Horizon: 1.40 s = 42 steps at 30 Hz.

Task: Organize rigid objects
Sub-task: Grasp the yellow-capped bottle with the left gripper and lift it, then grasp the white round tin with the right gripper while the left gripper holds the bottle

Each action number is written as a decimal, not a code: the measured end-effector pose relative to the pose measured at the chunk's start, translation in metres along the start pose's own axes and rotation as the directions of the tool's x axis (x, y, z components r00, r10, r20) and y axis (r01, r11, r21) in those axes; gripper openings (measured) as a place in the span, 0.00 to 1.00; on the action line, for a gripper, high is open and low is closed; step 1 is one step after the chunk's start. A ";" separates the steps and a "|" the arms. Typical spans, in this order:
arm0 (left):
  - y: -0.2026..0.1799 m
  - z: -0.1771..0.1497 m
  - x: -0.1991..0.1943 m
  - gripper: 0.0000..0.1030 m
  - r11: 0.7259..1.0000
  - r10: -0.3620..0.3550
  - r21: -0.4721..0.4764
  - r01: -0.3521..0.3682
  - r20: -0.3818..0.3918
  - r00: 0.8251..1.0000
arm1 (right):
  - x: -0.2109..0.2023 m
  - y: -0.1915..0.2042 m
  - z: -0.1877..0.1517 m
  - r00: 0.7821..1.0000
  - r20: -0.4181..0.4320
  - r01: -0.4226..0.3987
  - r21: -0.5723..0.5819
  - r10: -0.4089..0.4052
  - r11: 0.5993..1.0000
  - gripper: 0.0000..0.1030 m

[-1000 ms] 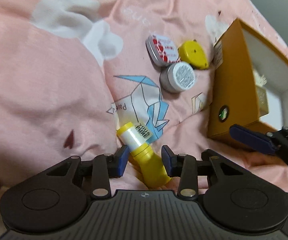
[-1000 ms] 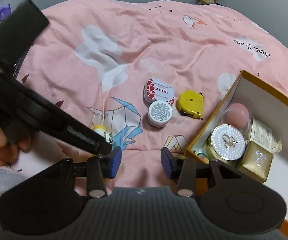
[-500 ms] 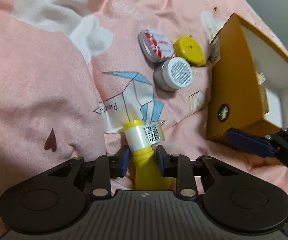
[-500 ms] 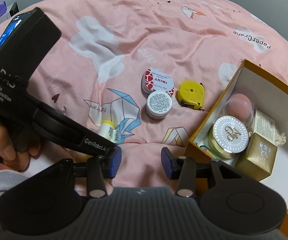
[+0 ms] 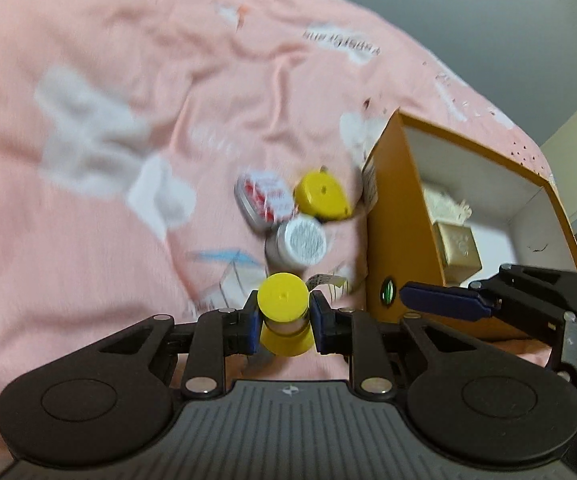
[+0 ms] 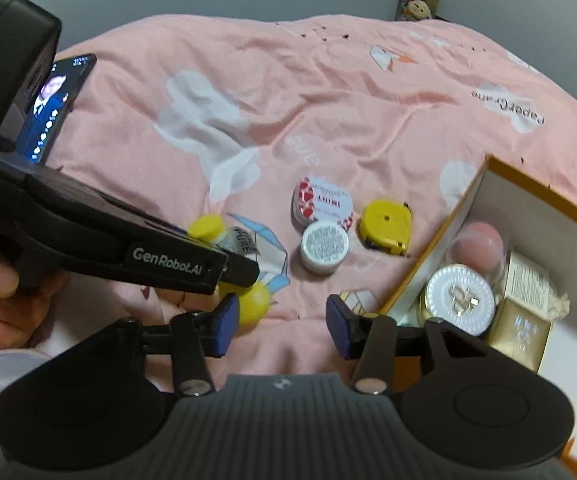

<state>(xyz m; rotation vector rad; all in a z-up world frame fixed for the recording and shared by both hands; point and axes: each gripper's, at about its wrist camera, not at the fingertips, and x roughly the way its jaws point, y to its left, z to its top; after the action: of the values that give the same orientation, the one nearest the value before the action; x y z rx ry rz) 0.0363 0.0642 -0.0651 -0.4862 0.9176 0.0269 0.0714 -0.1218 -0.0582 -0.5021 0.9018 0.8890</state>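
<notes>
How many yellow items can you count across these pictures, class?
2: a yellow tube held in the left hand-held gripper; a yellow tape measure on the pink bedspread beside the box. The box could hide more.

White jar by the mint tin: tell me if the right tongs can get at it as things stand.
Probably yes. The right tongs stand open and empty, with only bare blanket before the white jar; the mint tin lies beyond.

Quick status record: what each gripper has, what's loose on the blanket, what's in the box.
left gripper: shut on yellow-capped bottle, jaws just closed
right gripper: open, empty, jaws just widened
loose on pink blanket: mint tin, white-lidded jar, yellow tape measure
orange box: round silver-lidded tin, gold box, pink ball
</notes>
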 end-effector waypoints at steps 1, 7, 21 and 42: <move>-0.001 0.003 -0.001 0.26 1.000 0.011 0.014 -0.011 0.018 1.000 | 0.000 -0.001 0.003 1.000 0.001 0.002 -0.006 -0.002 1.000 0.51; 0.003 0.025 -0.003 0.26 0.996 0.067 0.046 -0.071 0.084 0.994 | 0.008 -0.008 0.026 0.999 -0.007 0.048 -0.061 -0.049 0.997 0.53; 0.040 0.022 0.036 0.30 0.992 0.123 -0.021 -0.124 -0.017 0.992 | 0.066 -0.025 0.060 0.988 -0.143 0.031 -0.154 -0.053 0.988 0.53; 0.036 0.016 0.034 0.29 0.993 0.122 0.000 -0.122 -0.023 0.992 | 0.113 -0.031 0.058 0.971 -0.237 -0.054 -0.109 0.027 0.993 0.38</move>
<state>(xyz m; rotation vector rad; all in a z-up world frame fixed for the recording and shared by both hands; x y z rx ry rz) 0.0618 0.0967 -0.0972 -0.4316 0.9692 0.1329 0.1594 -0.0475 -0.1205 -0.7020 1.0837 0.9351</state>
